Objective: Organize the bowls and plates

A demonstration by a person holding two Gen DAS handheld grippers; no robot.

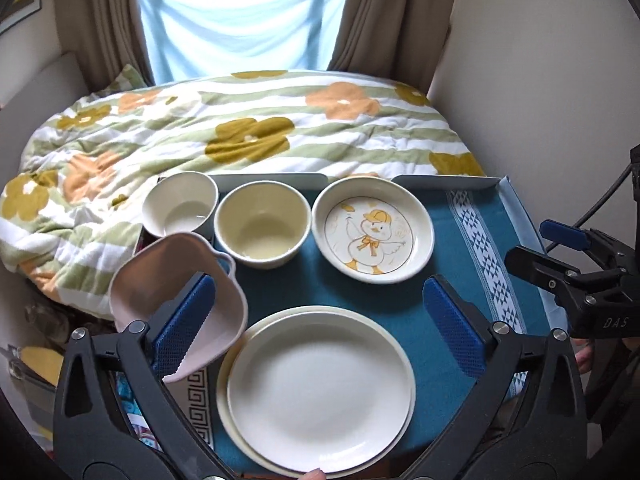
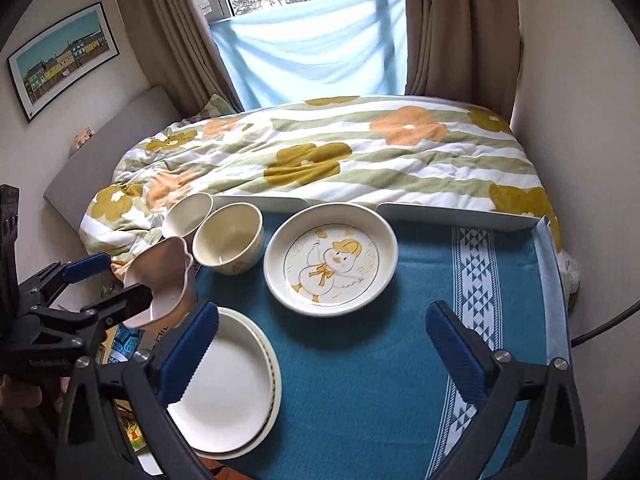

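Left wrist view: the left gripper [image 1: 320,312] has its blue pads spread wide, released, nothing pressed between them. Framed in the gap at 6 o'clock sit two stacked white plates [image 1: 320,396] on the teal cloth [image 1: 440,248]. A pink bowl [image 1: 176,304], tilted on its side, overhangs the cloth's left edge at 9 o'clock, partly behind the left pad; whether pad and bowl touch cannot be told. At 12 o'clock stand a cream bowl [image 1: 262,226] and, just left of it, a white bowl [image 1: 180,204]; the duck plate [image 1: 374,230] lies at 1 o'clock. The right gripper [image 1: 572,256] enters at 3 o'clock, fingers apart. Beyond the table lies a flowered quilt [image 1: 248,136].

Right wrist view: the right gripper [image 2: 322,338] is likewise released, empty over bare cloth [image 2: 360,380]. Here the plate stack [image 2: 228,384] sits at 8 o'clock, partly behind the left pad, and the duck plate [image 2: 331,258] at 12 o'clock. Only this view shows the left gripper [image 2: 108,284] from outside at 9 o'clock, one dark finger crossing the pink bowl [image 2: 164,276], plus a framed picture [image 2: 62,56] on the wall and window panes above the quilt [image 2: 340,152]. The cream bowl [image 2: 229,238] and white bowl [image 2: 188,214] stand at 11 o'clock.
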